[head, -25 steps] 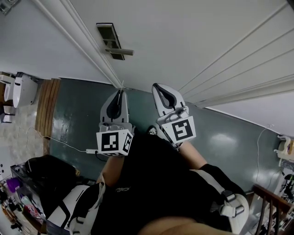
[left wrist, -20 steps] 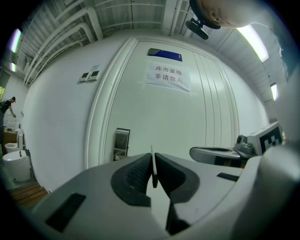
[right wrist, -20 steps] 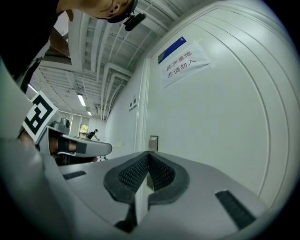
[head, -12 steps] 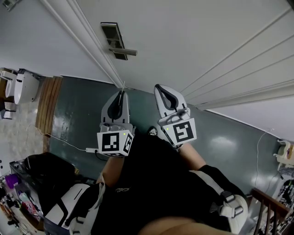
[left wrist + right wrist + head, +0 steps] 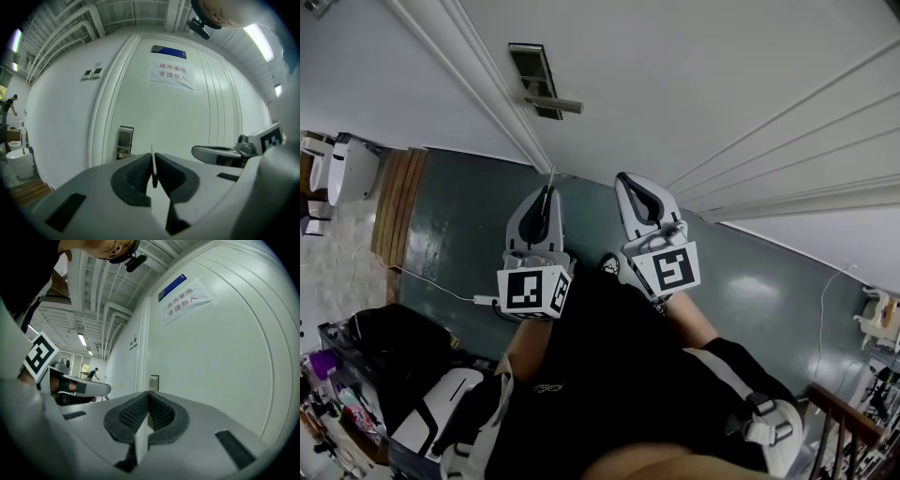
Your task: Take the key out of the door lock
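Note:
The white door (image 5: 703, 84) carries a metal lock plate (image 5: 534, 80) with a lever handle (image 5: 555, 105) near its left edge; the plate also shows in the left gripper view (image 5: 125, 140) and the right gripper view (image 5: 153, 382). My left gripper (image 5: 547, 190) (image 5: 153, 154) is shut on a thin flat key (image 5: 152, 164), whose tip sticks out past the jaws (image 5: 551, 174), well short of the lock. My right gripper (image 5: 628, 178) (image 5: 149, 393) hangs beside it, shut with nothing between its pads. Both point at the door.
A paper sign (image 5: 171, 75) hangs high on the door. The floor (image 5: 459, 234) is dark green with a white cable (image 5: 431, 281) across it. A white fixture (image 5: 342, 173) and wooden strip (image 5: 398, 211) lie left. A railing (image 5: 853, 412) stands right.
Hardly anything differs: the head view has shifted a little, so the lock plate sits slightly higher and further right. Both grippers keep their places, and the key stays in the left one.

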{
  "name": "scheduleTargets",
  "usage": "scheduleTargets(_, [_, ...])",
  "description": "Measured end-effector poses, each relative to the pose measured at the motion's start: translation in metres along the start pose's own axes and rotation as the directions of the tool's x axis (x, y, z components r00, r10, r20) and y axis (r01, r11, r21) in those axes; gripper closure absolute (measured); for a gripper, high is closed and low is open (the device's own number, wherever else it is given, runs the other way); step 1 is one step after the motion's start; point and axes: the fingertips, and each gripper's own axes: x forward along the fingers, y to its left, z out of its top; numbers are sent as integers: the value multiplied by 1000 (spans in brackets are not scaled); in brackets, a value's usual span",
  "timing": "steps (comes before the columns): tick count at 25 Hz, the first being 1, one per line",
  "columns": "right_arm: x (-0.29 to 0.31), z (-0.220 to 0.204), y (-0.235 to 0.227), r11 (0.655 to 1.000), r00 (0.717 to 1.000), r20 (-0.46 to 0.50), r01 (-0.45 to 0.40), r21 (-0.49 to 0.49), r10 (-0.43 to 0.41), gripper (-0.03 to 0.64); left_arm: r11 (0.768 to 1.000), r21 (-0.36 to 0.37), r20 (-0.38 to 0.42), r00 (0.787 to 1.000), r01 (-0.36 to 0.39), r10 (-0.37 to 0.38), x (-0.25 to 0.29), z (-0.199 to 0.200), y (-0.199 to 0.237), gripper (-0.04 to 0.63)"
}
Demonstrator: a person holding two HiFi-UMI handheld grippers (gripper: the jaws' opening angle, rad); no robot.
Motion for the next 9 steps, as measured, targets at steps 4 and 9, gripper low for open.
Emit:
scheduleTargets(4, [5, 2, 0, 1000, 1000, -7, 6, 8, -6, 611, 1000, -2, -6, 1000, -3, 3, 0, 5, 5, 560])
scheduleTargets(9, [20, 3, 2, 1000, 1000, -3, 7, 4, -7, 611, 1000, -12, -11, 1000, 1, -2, 7, 6, 17, 560])
